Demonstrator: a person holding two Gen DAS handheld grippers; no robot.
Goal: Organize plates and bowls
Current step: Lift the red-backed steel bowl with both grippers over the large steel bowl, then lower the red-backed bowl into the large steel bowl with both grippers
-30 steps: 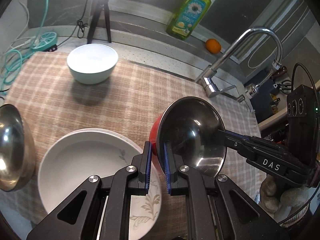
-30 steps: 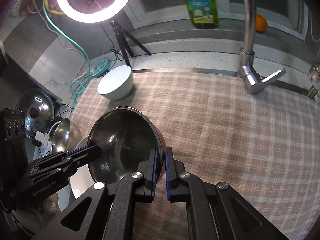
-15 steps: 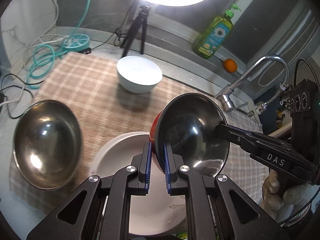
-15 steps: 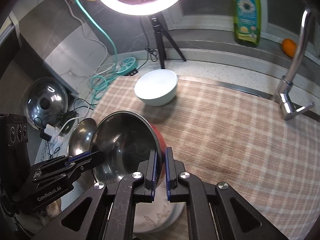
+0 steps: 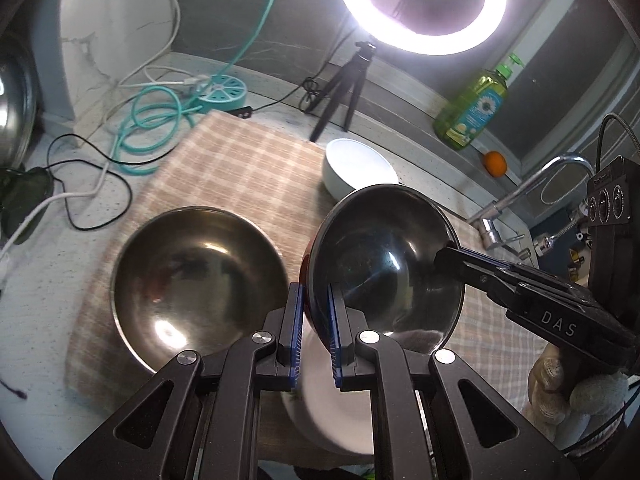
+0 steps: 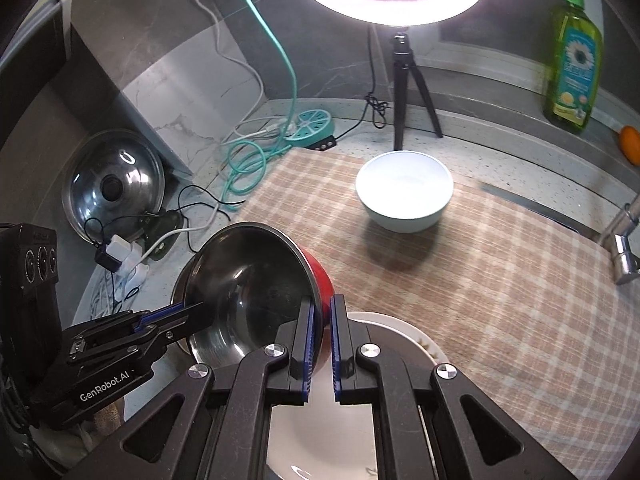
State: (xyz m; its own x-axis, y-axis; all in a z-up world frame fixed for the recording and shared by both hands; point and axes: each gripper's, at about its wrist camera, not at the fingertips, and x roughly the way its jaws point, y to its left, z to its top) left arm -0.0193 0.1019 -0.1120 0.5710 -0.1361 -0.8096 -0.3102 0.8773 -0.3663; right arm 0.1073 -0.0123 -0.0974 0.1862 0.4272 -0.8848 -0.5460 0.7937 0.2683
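Note:
A steel bowl with a red outside [image 5: 384, 264] hangs tilted in the air, held at opposite rims. My left gripper [image 5: 314, 300] is shut on its near rim; the right gripper [image 5: 444, 256] clamps the far rim. In the right wrist view the same red bowl [image 6: 248, 276] sits between my right gripper [image 6: 322, 312], shut on the rim, and the left gripper [image 6: 192, 308]. A large steel bowl [image 5: 196, 280] rests on the checked cloth [image 5: 248, 168] just left of it. A white plate [image 6: 400, 336] with a leaf pattern lies below. A white bowl [image 6: 404, 192] stands further back.
A ring light on a tripod [image 6: 404, 92] stands behind the cloth, with teal and white cables [image 5: 156, 120] at the left. A pot lid [image 6: 114, 184] leans on the wall. Dish soap [image 5: 472, 112], an orange [image 5: 495, 162] and a tap [image 5: 516, 208] are at the right.
Both grippers have carried the red bowl to the left across the cloth, past the white plate. The large steel bowl has come fully into view beside it. Both grips are unchanged.

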